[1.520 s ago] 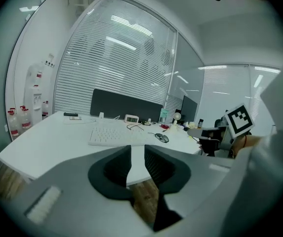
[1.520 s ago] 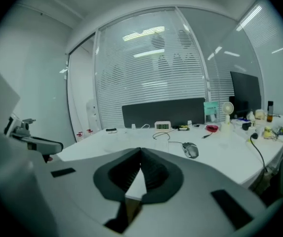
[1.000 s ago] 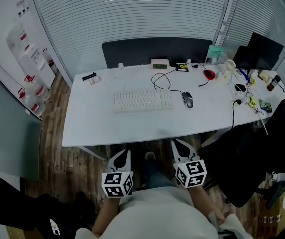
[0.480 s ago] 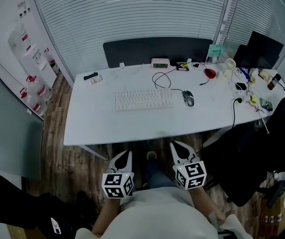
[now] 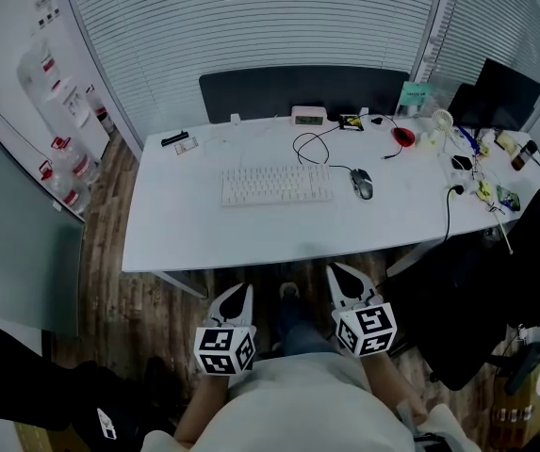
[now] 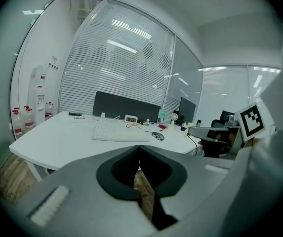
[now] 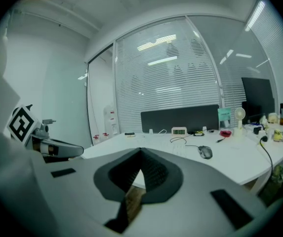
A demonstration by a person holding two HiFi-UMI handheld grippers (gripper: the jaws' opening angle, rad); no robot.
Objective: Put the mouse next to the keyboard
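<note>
White desk (image 5: pixel 251 238) holds a keyboard (image 5: pixel 275 185), a grey mouse (image 5: pixel 362 184) just right of it and a looping cable (image 5: pixel 309 149) beyond. The left gripper (image 5: pixel 241 290) and right gripper (image 5: pixel 335 270) hang nearer, jaws closed, empty.

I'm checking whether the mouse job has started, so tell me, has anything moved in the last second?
Nothing was taken hold of or let go. Only the head view drifted a little. The mouse lies just right of the keyboard as before. The left claw and right claw stay shut and empty, short of the desk's near edge.
</note>
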